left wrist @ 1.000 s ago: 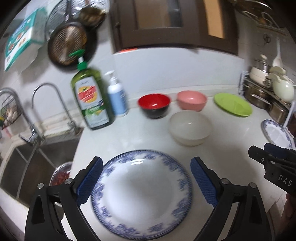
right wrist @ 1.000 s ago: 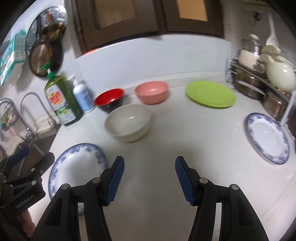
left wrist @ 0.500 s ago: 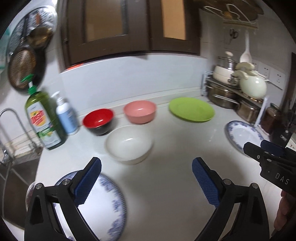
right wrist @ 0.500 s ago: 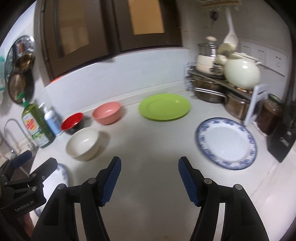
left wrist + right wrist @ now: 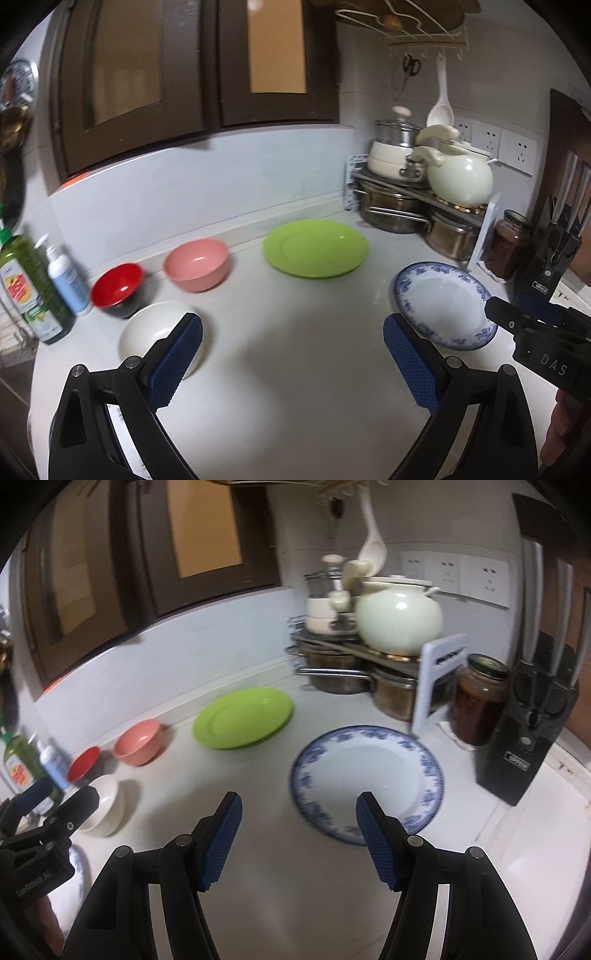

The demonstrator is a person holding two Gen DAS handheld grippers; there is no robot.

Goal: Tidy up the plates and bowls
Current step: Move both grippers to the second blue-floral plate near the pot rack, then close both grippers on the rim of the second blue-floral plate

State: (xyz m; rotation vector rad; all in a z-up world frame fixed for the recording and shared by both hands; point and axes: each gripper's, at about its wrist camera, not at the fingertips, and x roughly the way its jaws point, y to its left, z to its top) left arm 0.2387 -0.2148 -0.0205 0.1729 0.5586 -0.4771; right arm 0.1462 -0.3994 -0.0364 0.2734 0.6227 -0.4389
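Note:
On the white counter (image 5: 295, 369), my left gripper (image 5: 291, 332) hangs open and holds nothing. A white bowl (image 5: 147, 332) sits just behind its left finger. Farther back stand a red bowl (image 5: 117, 286), a pink bowl (image 5: 195, 264) and a green plate (image 5: 316, 247). A blue-and-white plate (image 5: 365, 775) lies flat right in front of my right gripper (image 5: 298, 805), which is open and apart from the plate; its right finger overlaps the near rim in the view. A sliver of a second blue-and-white plate (image 5: 79, 864) shows at the lower left, behind my left gripper (image 5: 64, 794).
A rack with steel pots (image 5: 340, 672) and a pale kettle (image 5: 399, 620) fills the back right corner. A brown jar (image 5: 478, 701) and a black knife block (image 5: 528, 731) stand beside the plate. Soap bottles (image 5: 33, 288) stand at the far left.
Both views have swung right and drawn back. The left blue-and-white plate has slid out from under my left gripper; the right one now lies before my right gripper. Both grippers stay open.

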